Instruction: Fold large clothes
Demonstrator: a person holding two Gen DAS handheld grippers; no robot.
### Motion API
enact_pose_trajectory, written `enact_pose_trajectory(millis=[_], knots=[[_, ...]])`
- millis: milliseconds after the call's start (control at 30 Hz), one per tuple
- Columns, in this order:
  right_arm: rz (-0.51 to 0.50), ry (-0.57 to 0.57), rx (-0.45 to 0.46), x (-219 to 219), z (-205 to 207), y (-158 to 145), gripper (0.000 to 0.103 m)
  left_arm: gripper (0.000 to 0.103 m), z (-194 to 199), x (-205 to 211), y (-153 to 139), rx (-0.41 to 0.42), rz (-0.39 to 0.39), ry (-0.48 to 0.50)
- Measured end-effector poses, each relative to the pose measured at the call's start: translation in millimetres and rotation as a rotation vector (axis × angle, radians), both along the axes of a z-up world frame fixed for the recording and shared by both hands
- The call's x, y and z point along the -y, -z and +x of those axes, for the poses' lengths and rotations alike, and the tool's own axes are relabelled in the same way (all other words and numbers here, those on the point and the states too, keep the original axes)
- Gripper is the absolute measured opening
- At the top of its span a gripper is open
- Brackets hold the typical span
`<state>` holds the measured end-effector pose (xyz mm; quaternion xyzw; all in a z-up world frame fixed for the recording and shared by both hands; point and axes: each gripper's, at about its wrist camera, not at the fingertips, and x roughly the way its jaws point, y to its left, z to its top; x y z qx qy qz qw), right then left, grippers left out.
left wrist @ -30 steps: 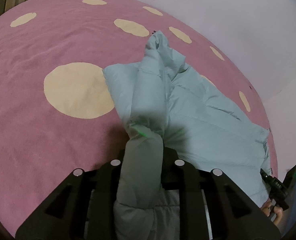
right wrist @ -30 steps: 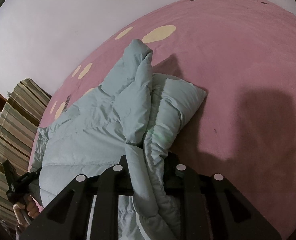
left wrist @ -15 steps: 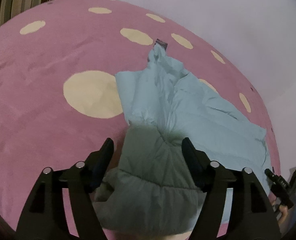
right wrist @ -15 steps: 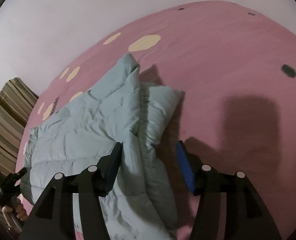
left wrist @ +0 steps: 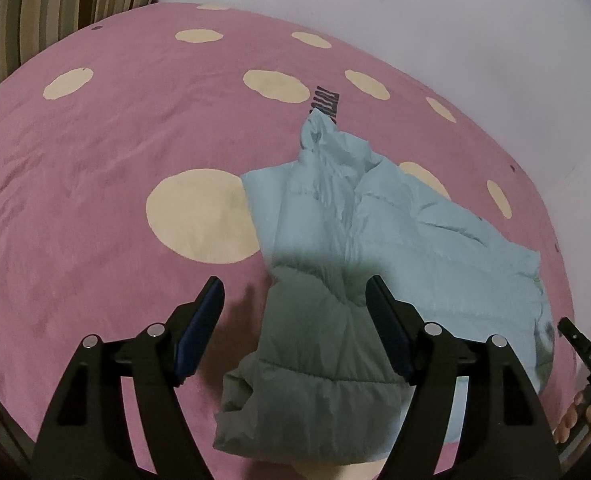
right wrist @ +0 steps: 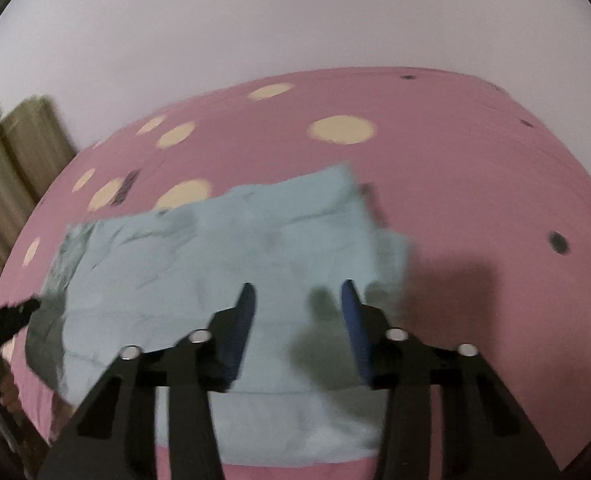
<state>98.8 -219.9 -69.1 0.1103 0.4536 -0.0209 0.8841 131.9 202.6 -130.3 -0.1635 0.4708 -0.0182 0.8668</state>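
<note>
A light blue puffer jacket (left wrist: pixel 383 240) lies folded on a pink bedspread with cream dots (left wrist: pixel 95 184). My left gripper (left wrist: pixel 295 292) is open and empty, hovering above the jacket's near end, which lies in its shadow. In the right wrist view the jacket (right wrist: pixel 231 248) lies flat and the picture is blurred. My right gripper (right wrist: pixel 297 300) is open and empty above the jacket's near right part. The right gripper also shows at the far right of the left wrist view (left wrist: pixel 587 356), with the hand that holds it.
A striped cushion or headboard (left wrist: pixel 55 12) stands at the bed's far left. A pale wall (left wrist: pixel 415 20) runs behind the bed. A dark striped label (left wrist: pixel 324 104) lies on the bedspread beyond the jacket. Bare bedspread (right wrist: pixel 495 200) lies to the right of the jacket.
Both grippers have let go of the jacket and opened. The jacket has dropped flat onto the bed, and both grippers have pulled up and back from it.
</note>
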Motion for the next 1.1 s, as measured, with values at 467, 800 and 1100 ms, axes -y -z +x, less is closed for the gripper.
enact_pose_trajectory(millis=[467,800,1100], knots=[[-0.015,-0.19,-0.091,-130.3,59.3,32.1,0.034,0.073,21.4,-0.5,9.7,-0.034,0.053,0.014],[-0.053,-0.191,-0.168,-138.6,65.0,68.9,0.034,0.073,39.5,8.4,24.1,-0.062,0.041,0.041],[-0.067,-0.194,-0.151,-140.7,65.6,72.0,0.034,0.074,50.4,18.4,36.3,-0.088,0.048,0.07]])
